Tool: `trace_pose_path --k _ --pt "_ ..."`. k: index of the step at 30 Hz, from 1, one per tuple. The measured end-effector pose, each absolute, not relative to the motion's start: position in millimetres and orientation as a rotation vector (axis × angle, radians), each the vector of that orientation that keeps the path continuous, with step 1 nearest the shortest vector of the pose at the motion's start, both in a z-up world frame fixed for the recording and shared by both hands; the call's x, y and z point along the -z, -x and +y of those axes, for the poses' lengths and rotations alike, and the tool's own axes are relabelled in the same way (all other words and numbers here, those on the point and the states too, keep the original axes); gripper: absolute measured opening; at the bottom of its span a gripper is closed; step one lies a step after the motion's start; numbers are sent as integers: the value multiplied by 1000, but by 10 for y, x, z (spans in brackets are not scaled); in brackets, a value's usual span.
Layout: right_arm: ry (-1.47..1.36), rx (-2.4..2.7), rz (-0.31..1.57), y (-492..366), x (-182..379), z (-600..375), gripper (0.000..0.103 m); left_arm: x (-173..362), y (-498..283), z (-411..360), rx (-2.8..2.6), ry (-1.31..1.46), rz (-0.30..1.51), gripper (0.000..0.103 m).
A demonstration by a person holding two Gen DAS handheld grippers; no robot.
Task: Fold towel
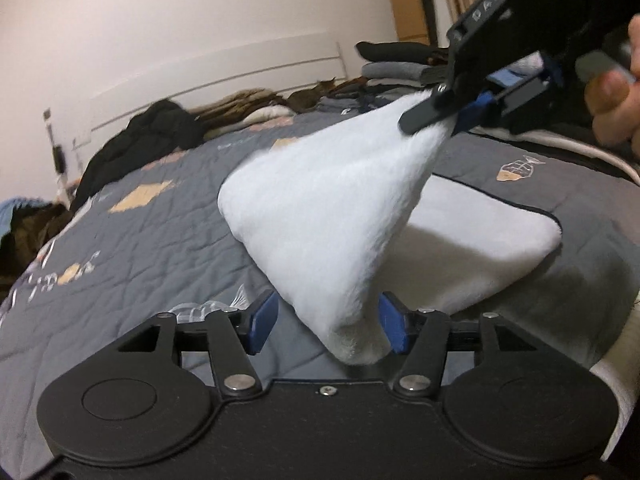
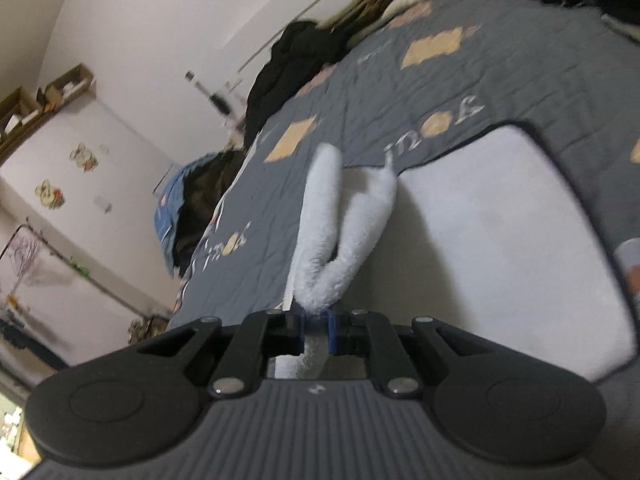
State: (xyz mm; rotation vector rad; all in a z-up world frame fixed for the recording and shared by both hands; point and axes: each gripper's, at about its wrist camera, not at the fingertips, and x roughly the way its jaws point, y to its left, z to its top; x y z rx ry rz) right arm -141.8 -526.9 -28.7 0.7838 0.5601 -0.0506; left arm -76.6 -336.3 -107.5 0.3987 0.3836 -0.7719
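Towel [image 1: 332,208] white, fluffy, tented; right tool [image 1: 444,114] pinching corner, left tool [image 1: 328,326] jaws apart.

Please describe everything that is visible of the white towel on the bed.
The white fluffy towel looks like soft plush with a thin dark edging. Part lies flat on the grey quilted bedcover. One corner is lifted, pinched in the shut right gripper. A lower fold hangs between the open left gripper, touching its right pad only.
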Motion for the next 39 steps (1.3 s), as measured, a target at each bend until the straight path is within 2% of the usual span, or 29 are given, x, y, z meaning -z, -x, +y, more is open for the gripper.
trace_pose_path --k 12,15,19,22,27,32,39 --pt "-560 218 411 2057 -71 -5514 9 1205 877 -3878 801 -471 322 60" --pt "-537 266 456 2166 104 -5665 9 1290 938 -3976 810 -537 314 60" --pt "-606 298 626 2123 651 -5917 9 1336 1006 -4020 808 -594 303 60" --pt "-657 304 725 2036 993 -5981 9 1256 1041 -4057 818 -577 272 65" --pt "-638 316 675 1997 968 -5917 9 1345 1019 -4251 760 -734 234 68" --pt "-663 354 700 2006 1095 -6014 9 1429 877 -4029 724 -866 256 69" --pt "-571 334 734 1966 1075 -5903 9 1491 1067 -4048 736 -979 139 68"
